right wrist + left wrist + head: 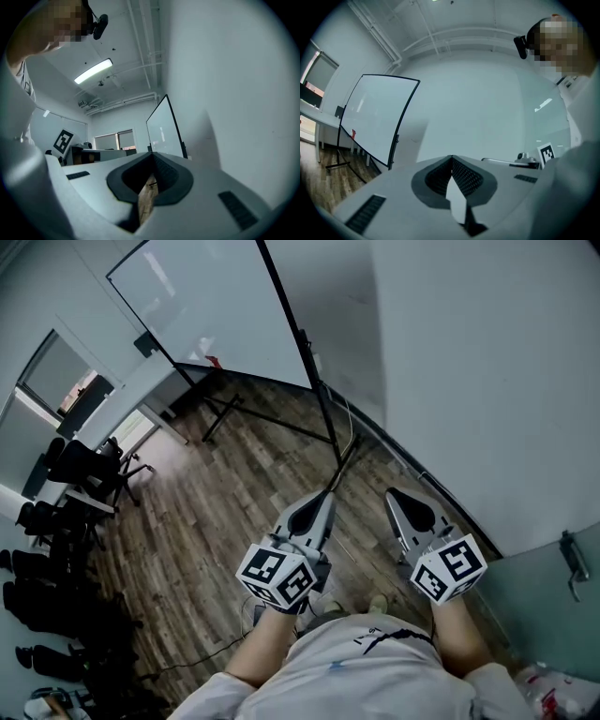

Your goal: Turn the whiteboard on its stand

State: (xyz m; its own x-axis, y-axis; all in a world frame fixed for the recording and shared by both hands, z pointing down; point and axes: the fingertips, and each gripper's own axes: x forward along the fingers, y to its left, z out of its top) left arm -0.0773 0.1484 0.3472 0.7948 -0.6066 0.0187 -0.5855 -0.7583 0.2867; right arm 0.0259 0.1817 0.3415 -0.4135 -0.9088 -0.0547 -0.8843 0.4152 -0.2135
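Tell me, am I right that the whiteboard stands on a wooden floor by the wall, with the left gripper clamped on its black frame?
Not quite. The left gripper is shut on nothing, well short of the whiteboard; the head view shows wooden floor between them. The whiteboard does stand on that floor by the wall.

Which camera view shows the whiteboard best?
The left gripper view: the whole whiteboard is in the picture, frame included. The head view cuts off its top but shows the stand legs. The right gripper view shows it narrow, almost edge-on.
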